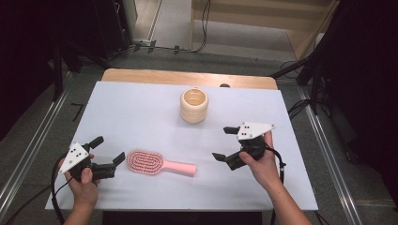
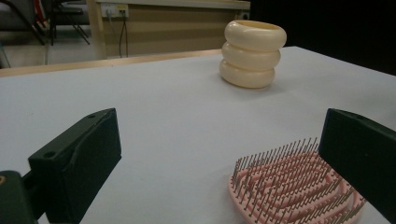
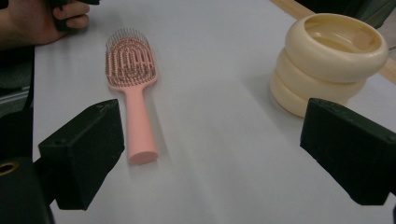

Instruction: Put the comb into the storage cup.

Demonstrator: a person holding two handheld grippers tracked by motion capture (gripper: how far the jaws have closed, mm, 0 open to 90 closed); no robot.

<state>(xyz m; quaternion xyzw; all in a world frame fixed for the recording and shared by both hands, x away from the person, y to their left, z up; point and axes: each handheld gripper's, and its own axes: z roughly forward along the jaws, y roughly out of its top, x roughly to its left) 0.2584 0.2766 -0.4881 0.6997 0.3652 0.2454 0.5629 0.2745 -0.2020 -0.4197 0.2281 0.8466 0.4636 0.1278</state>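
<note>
A pink hairbrush (image 1: 155,163) lies bristles up on the white table top (image 1: 141,112), its handle pointing right. A cream ribbed cup (image 1: 194,105) stands upright farther back, near the middle. My left gripper (image 1: 109,150) sits just left of the brush head, open, with nothing between its jaws. In the left gripper view (image 2: 219,140) the brush head (image 2: 294,186) lies low by the right jaw, with the cup (image 2: 253,53) beyond. My right gripper (image 1: 224,143) is open to the right of the handle's end. The right gripper view (image 3: 212,135) has the brush (image 3: 133,88) at left and the cup (image 3: 327,60) at right.
A bare wooden strip (image 1: 187,77) edges the far side of the table. Metal rails (image 1: 328,154) and cables run along the floor on both sides. A hand (image 3: 37,21) holding the left gripper shows at the top left of the right gripper view.
</note>
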